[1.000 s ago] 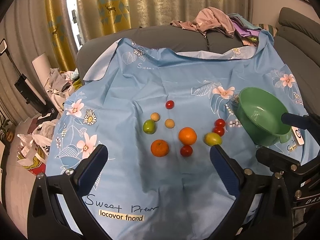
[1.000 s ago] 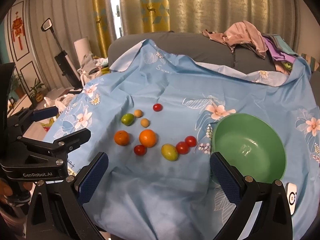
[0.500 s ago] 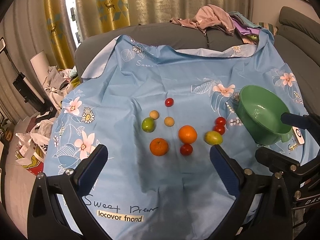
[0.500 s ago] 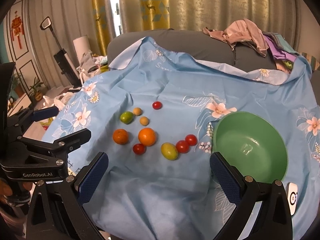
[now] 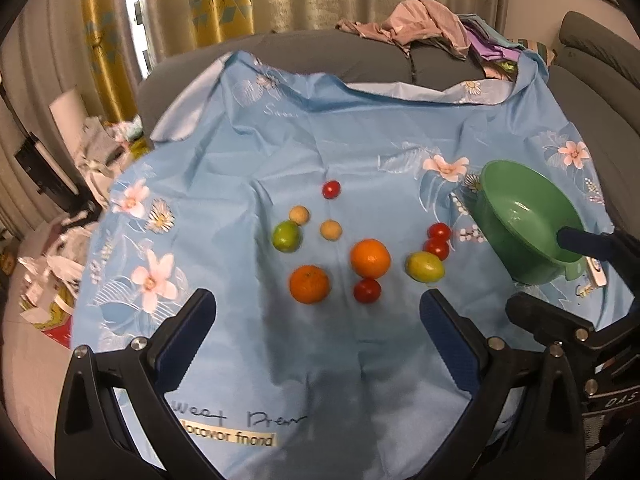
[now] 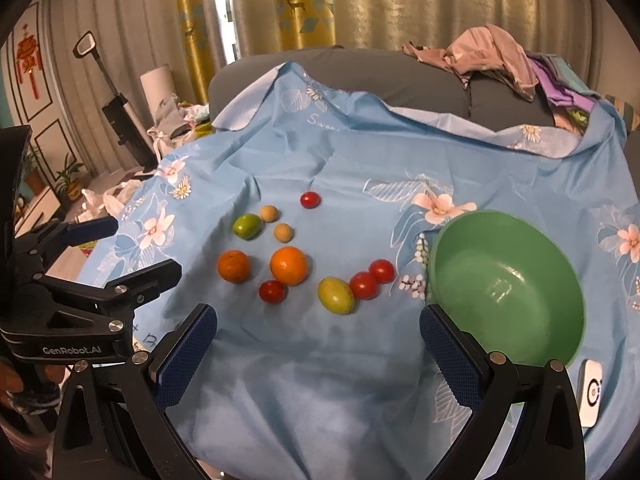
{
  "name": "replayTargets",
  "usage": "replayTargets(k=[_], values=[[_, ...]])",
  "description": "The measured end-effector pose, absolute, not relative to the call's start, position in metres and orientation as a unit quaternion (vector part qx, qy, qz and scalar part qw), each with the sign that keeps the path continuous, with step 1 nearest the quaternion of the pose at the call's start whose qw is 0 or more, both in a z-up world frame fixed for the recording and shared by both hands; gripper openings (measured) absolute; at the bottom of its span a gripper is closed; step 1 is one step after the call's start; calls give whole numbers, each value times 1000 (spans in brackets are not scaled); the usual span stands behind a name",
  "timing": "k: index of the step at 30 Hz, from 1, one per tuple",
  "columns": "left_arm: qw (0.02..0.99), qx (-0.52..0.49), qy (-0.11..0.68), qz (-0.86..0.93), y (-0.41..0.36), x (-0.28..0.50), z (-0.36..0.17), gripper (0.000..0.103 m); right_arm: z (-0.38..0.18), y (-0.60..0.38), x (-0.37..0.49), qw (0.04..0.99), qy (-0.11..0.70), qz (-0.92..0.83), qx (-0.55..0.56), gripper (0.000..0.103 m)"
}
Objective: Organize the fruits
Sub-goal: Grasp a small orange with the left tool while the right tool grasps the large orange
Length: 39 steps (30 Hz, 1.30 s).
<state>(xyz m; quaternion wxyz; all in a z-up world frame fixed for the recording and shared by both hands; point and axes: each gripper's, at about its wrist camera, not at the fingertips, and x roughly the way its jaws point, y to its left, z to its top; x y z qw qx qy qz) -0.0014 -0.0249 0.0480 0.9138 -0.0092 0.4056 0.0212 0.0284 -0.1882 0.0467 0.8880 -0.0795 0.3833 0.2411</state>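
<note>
Green bowl near rim partly hidden behind right gripper.

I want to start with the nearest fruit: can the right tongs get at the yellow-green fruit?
Probably yes: the right tongs are open, and only bare cloth lies before the yellow-green fruit.

Clothes lie heaped on a grey sofa before curtains; a vacuum stands left.

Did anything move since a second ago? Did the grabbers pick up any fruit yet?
Not yet. Only the cameras drifted slightly. The left hand-held gripper and right hand-held gripper remain open and empty, the fruits stay on the blue floral cloth, and the green plastic bowl is still empty.
</note>
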Motion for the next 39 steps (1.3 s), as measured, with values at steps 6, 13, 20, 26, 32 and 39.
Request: replayTargets(k=[6,13,20,26,32,39], values=[[903,-51,427,-14,-12,4,23,102,24,-186,35,880,397,250,-77,102],[890,-99,443,-50,3,8,-8,101,-11,-184,46,862,424,275,-49,93],[887,-100,449,-46,10,25,-23,87,-24,-172,60,857,417,299,-50,80],[889,-74,451,-41,7,50,-33,74,-30,-154,83,858,411,301,-62,73],[883,-54,465,-33,10,68,-47,67,-40,-136,107,849,422,307,-89,66],[883,-44,467,-31,15,80,-52,50,-51,-121,130,831,445,323,-85,64]])
